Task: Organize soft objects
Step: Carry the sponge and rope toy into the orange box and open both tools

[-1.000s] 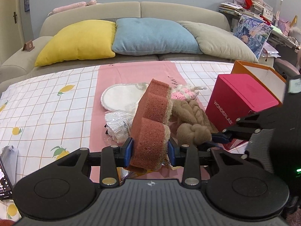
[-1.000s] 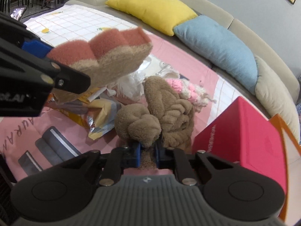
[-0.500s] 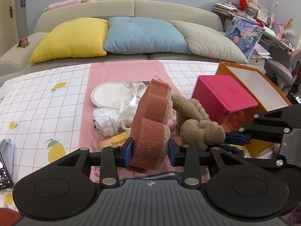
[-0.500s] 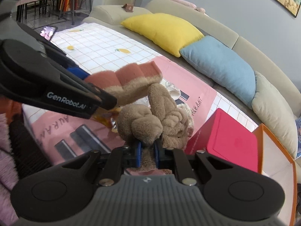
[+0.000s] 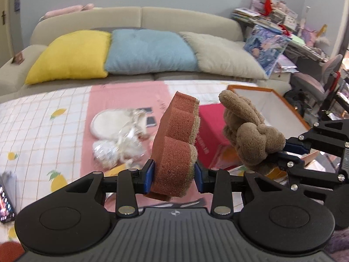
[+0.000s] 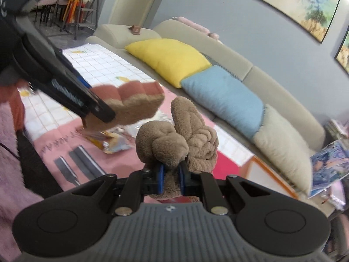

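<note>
My left gripper (image 5: 174, 178) is shut on a thick reddish-brown sponge (image 5: 176, 144) with a tan underside, held upright above the table. In the right wrist view the same sponge (image 6: 130, 100) sticks out from the left gripper's dark fingers at the left. My right gripper (image 6: 171, 180) is shut on a knotted brown plush towel (image 6: 181, 139), lifted clear of the table. From the left wrist view the brown towel (image 5: 248, 135) hangs just right of the sponge, apart from it. Behind both lie a magenta box (image 5: 211, 131) and an open orange box (image 5: 268, 107).
On the pink runner (image 5: 122, 93) lie a white round pad (image 5: 109, 122), crinkled clear plastic wrap (image 5: 117, 146) and a yellow packet (image 6: 113, 144). A phone (image 5: 5, 200) lies at the table's left edge. A sofa with yellow, blue and beige cushions (image 5: 148, 54) runs behind.
Both grippers have risen with their loads. The brown towel came up off the runner and now hangs in the air to the right of the sponge, nearer the orange box.
</note>
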A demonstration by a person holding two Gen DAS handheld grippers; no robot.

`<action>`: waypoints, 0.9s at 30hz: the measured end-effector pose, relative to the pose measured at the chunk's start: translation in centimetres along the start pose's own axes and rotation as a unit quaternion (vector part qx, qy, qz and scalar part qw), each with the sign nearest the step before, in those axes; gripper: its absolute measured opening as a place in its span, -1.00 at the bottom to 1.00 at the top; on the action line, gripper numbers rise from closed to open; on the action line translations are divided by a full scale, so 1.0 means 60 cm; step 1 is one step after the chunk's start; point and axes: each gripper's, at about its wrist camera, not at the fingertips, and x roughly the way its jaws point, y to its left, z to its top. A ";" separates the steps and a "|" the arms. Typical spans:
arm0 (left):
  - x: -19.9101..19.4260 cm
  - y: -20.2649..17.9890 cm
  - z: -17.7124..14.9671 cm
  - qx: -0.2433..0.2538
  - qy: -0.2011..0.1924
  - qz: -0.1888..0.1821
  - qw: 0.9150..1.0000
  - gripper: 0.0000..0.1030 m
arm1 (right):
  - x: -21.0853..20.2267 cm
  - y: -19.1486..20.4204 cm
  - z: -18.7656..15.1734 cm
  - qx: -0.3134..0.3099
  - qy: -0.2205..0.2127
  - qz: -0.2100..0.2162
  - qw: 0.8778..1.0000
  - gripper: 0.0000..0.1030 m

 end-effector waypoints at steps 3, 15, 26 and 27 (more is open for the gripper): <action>-0.002 -0.023 0.023 0.016 -0.009 -0.017 1.000 -0.18 | -0.006 -0.029 -0.008 -0.011 0.010 -0.020 1.000 -0.78; 0.043 -0.144 0.120 0.071 -0.012 -0.123 0.990 -0.18 | -0.005 -0.160 -0.046 -0.062 0.059 -0.093 0.992 -0.78; 0.165 -0.252 0.174 0.060 0.035 -0.181 0.981 -0.19 | 0.038 -0.236 -0.110 -0.132 0.148 -0.089 0.976 -0.77; 0.180 -0.261 0.174 0.064 0.043 -0.179 0.981 -0.19 | 0.046 -0.242 -0.116 -0.136 0.155 -0.088 0.975 -0.77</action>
